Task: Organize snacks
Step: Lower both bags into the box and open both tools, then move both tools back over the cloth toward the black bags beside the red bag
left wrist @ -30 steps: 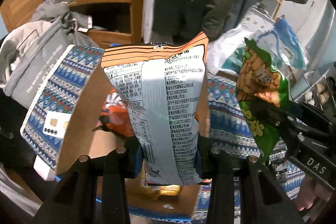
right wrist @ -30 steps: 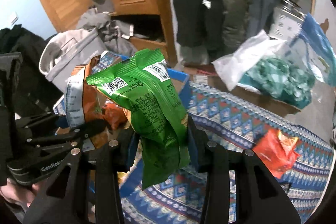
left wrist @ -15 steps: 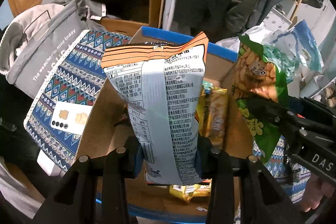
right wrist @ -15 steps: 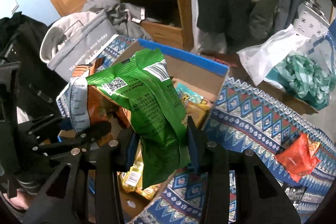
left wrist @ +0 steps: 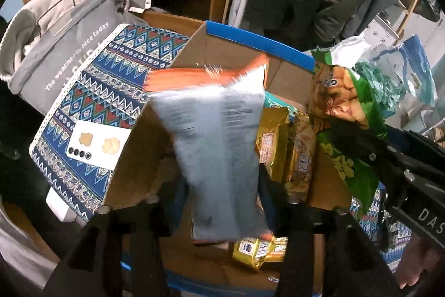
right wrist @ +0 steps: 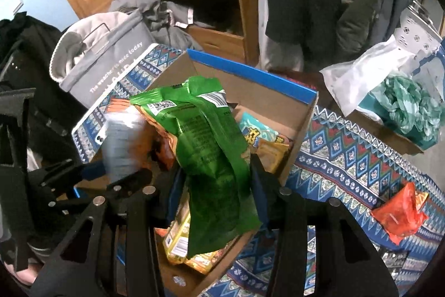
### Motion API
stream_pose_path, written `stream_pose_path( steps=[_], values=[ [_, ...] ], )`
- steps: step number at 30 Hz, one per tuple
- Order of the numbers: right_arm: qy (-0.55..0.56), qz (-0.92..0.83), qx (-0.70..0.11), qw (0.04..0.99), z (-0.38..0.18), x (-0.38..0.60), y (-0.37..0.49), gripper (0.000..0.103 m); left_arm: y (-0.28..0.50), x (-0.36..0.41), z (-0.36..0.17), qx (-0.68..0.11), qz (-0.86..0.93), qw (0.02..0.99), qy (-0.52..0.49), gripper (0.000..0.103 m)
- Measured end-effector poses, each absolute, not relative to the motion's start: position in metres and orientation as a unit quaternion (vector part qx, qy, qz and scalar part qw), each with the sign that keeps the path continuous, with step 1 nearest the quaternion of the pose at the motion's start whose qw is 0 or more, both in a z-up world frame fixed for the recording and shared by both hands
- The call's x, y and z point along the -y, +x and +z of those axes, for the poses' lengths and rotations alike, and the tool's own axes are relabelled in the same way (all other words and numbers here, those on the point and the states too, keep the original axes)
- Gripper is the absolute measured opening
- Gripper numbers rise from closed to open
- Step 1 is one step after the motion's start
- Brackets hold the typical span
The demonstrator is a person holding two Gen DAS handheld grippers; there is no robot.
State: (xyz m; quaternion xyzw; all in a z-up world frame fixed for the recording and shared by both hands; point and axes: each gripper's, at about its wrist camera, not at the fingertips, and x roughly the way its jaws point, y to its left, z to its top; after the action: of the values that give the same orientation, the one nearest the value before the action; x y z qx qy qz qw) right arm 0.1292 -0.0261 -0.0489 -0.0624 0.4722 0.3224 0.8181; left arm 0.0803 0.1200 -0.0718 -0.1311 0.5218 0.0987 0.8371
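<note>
Both grippers, left (left wrist: 222, 202) and right (right wrist: 214, 194), have just been opening, jaws slack around the silver bag (left wrist: 217, 157) and green bag (right wrist: 211, 146) above the box (right wrist: 250, 74) at frame centre; either may snag the rim.

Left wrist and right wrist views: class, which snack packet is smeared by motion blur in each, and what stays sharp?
Left wrist view: the orange-and-silver foil packet is smeared, while the cardboard box with blue rim is sharp. Right wrist view: that packet blurs too; the green foil packet reads fairly crisp.
</note>
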Motion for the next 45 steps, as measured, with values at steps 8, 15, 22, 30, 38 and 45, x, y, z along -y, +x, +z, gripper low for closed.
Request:
stream_pose_path(
  steps=[8,15,22,30,38,45],
  values=[
    [-0.053,0.325,-0.456,0.827,-0.039,0.029,0.127,0.064,0.079,-0.119,-0.065,-0.516,0.110,0.842,-0.113,0.074],
    [-0.045,0.315,-0.458,0.830,-0.039,0.042,0.131,0.064,0.075,-0.114,-0.058,-0.510,0.101,0.846,-0.117,0.074],
    [-0.037,0.307,-0.452,0.837,-0.035,0.061,0.129,0.064,0.074,-0.102,-0.051,-0.504,0.088,0.853,-0.107,0.074],
    [-0.039,0.286,-0.454,0.843,-0.041,0.090,0.126,0.064,0.073,-0.080,-0.045,-0.499,0.072,0.860,-0.082,0.074],
    [-0.044,0.248,-0.466,0.848,-0.056,0.135,0.125,0.064,0.075,-0.051,-0.043,-0.501,0.047,0.861,-0.072,0.074],
    [-0.027,0.196,-0.475,0.858,-0.069,0.193,0.127,0.064,0.080,-0.009,-0.041,-0.505,0.017,0.861,-0.057,0.074]
  ],
)
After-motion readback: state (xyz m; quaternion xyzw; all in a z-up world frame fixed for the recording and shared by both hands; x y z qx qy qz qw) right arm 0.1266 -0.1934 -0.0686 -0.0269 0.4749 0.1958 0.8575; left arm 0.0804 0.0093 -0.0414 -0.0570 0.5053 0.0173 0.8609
